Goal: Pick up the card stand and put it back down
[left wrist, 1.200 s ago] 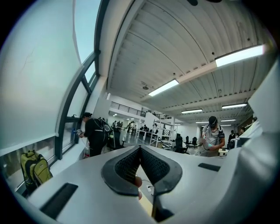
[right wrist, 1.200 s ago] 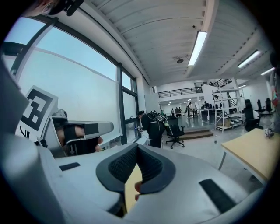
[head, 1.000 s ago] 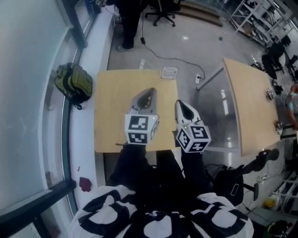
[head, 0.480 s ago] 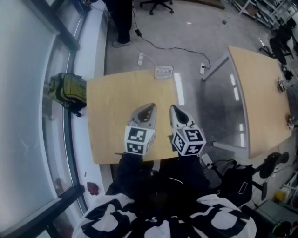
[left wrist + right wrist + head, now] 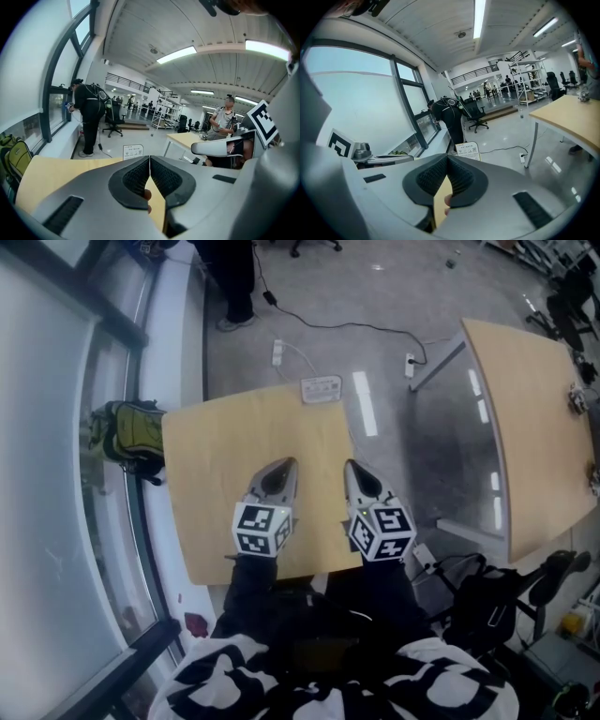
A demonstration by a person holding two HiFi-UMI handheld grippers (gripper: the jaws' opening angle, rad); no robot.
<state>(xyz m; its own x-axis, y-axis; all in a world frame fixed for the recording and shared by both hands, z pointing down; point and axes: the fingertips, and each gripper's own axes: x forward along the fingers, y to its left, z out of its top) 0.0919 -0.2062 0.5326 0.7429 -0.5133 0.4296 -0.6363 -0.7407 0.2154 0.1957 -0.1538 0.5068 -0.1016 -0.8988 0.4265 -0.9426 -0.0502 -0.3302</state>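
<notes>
The card stand [image 5: 321, 388] is a small white printed sign standing upright at the far edge of the light wooden table [image 5: 216, 474]. It also shows beyond the jaws in the left gripper view [image 5: 133, 151] and in the right gripper view [image 5: 467, 151]. My left gripper [image 5: 278, 472] and right gripper [image 5: 358, 471] hover side by side over the near half of the table, well short of the stand. The left gripper [image 5: 149, 161] has its pads pressed together with nothing between them. The right gripper [image 5: 447, 159] is shut and empty too.
A green backpack [image 5: 122, 432] lies on the window ledge left of the table. A power strip and cables [image 5: 281, 351] lie on the floor beyond the stand. A second wooden table [image 5: 525, 418] stands at the right. A person [image 5: 89, 117] stands by the window.
Both grippers have come down toward the tabletop, still side by side and shut. The head view has shifted, so the table and stand now sit lower and further left in it.
</notes>
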